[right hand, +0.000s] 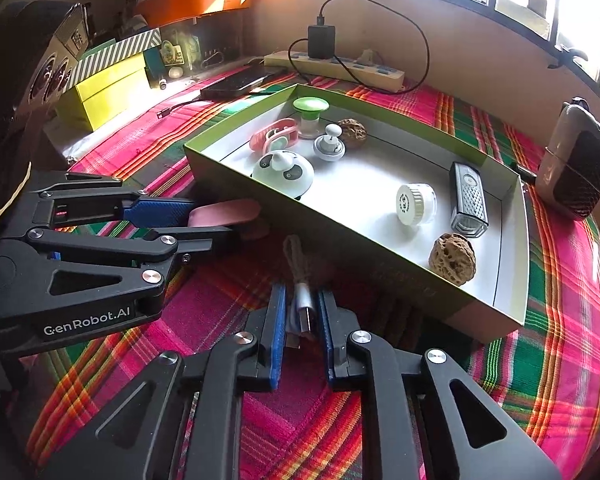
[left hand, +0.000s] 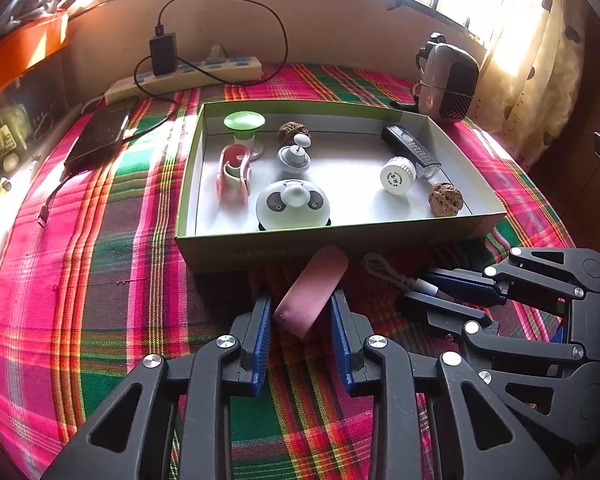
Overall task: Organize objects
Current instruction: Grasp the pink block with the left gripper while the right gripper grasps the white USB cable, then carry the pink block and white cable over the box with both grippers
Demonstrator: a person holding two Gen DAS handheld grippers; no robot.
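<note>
Directly ahead of both grippers stands the open green box [left hand: 260, 250], with a panda-faced lid [left hand: 293, 205], two walnuts, a white cap [left hand: 397, 175] and a grater-like tool [right hand: 469, 200] already inside. Two items lie outside it on the plaid cloth [left hand: 100, 280], against the near wall.

Left gripper [left hand: 302, 308]: jaws partly drawn in around the pink oblong case [left hand: 312, 292]. The blue pads sit on either side of its near end; the left-wrist view does not settle whether both pads press on it, though the right-wrist view shows the case held between the fingers and pointing toward the box. The case's far end lies just below the box wall.

Right gripper [right hand: 302, 316]: jaws pressed together on the metal plug [right hand: 305, 312] of the short cable [right hand: 294, 256]. The braided loop trails ahead of the fingertips toward the box.

Procedure for the step in hand, as judged from the task:
1. Confirm a firm grip on each item before lifting.
2. Raise each item clear of the near wall; the wall stands directly in the path.
3. Let the cable loop hang free so it does not snag the rim.
4. Release over bare floor of the box, away from the panda-faced lid.
</note>
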